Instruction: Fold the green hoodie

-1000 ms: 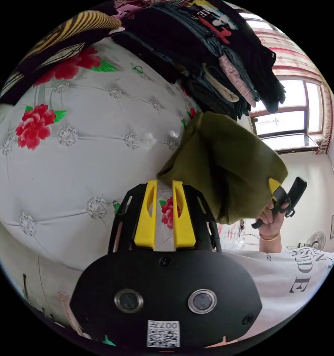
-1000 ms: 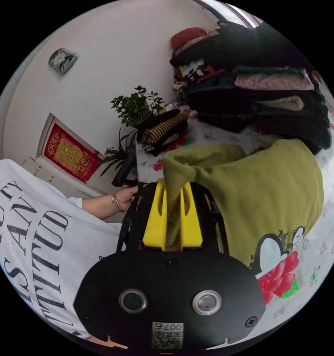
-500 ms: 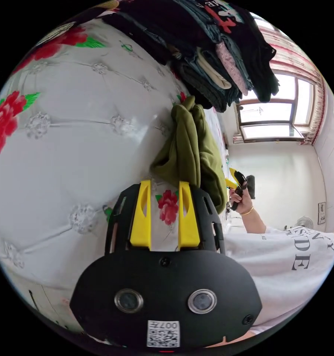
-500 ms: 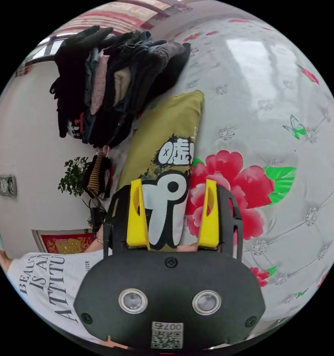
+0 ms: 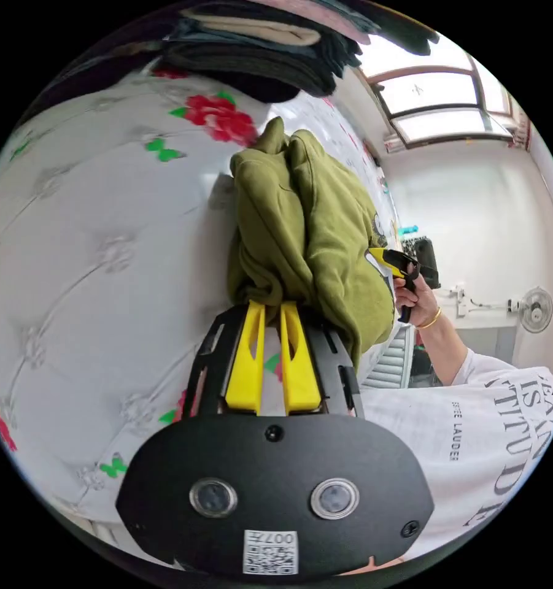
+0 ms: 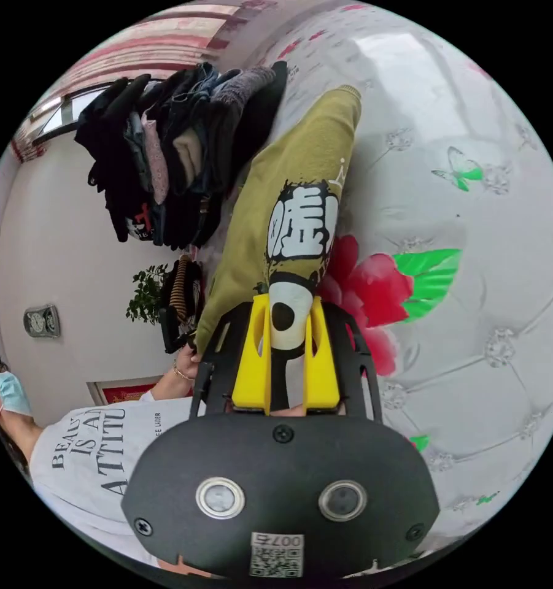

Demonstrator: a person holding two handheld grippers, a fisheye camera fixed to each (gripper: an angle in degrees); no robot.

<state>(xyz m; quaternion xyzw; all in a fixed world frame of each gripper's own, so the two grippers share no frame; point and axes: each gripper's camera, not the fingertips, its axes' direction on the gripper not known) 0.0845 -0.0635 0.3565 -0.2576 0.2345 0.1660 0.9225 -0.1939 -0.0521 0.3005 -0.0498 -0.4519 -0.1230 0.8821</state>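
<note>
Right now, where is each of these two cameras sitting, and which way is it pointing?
Left gripper view: rides behind the left gripper, facing the bunched green hoodie on the flowered white cover; the person's hand with the right gripper and a white shirt show too.
Right gripper view: rides behind the right gripper, looking along the hoodie's printed side, with the shirt and the pile of folded clothes.
Shared: the hoodie, the cover, the pile of clothes, the person's shirt.

White walls, bright window, wall fan, potted plant, floral quilted bedcover.
</note>
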